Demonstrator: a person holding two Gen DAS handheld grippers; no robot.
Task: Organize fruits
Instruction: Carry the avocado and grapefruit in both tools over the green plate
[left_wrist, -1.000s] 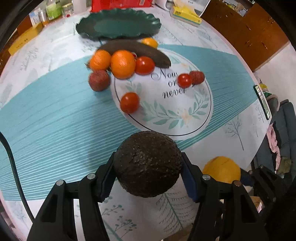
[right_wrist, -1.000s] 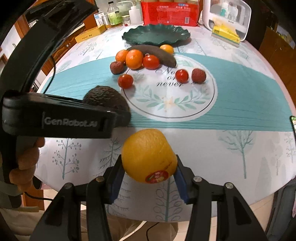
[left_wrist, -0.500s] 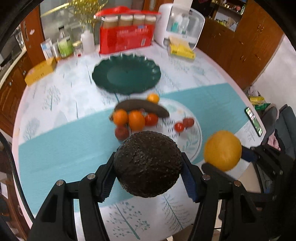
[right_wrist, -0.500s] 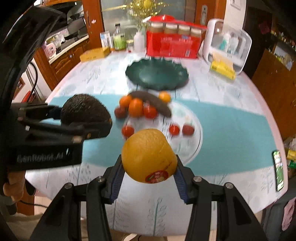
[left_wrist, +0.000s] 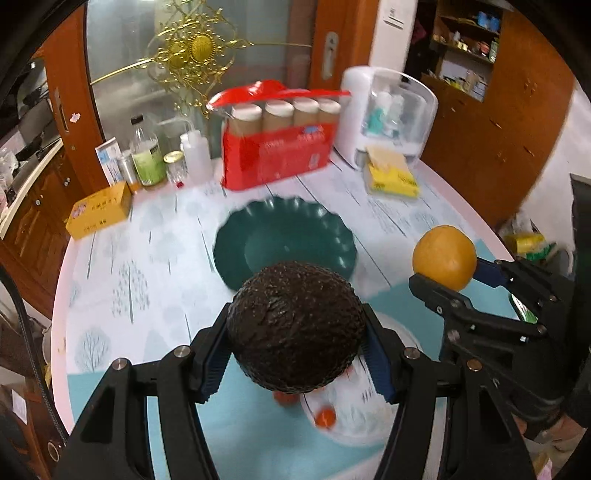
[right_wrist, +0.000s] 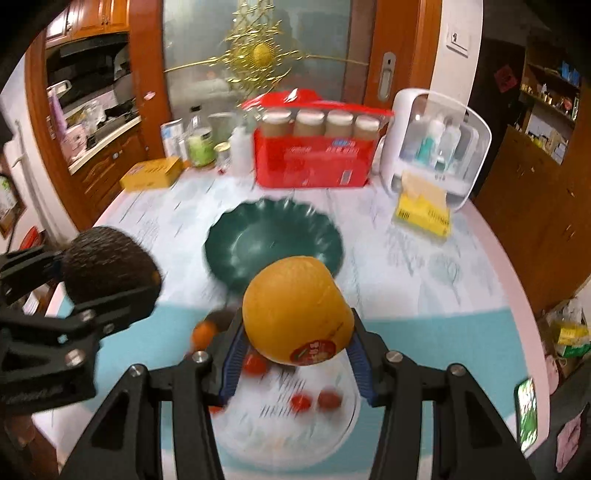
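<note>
My left gripper (left_wrist: 295, 332) is shut on a dark bumpy avocado (left_wrist: 295, 325) and holds it high above the table. It also shows at the left of the right wrist view (right_wrist: 107, 269). My right gripper (right_wrist: 295, 325) is shut on an orange (right_wrist: 295, 302) with a red sticker; the orange also shows in the left wrist view (left_wrist: 445, 256). An empty dark green scalloped plate (left_wrist: 258, 229) (right_wrist: 236, 240) lies on the table beyond both fruits. Small tomatoes (right_wrist: 300, 401) and a tangerine (right_wrist: 203, 332) lie below on the round mat, partly hidden.
A red box of jars (right_wrist: 314, 162), a white dispenser (right_wrist: 439, 155), yellow packs (right_wrist: 424, 210), bottles (left_wrist: 147, 158) and a yellow carton (left_wrist: 99, 210) stand along the table's far edge. A phone (right_wrist: 526, 410) lies at the right edge.
Both grippers rose and tilted up with their fruits. The plate now sits mid-view and the loose fruit pile has dropped to the bottom, mostly hidden behind the held fruits.
</note>
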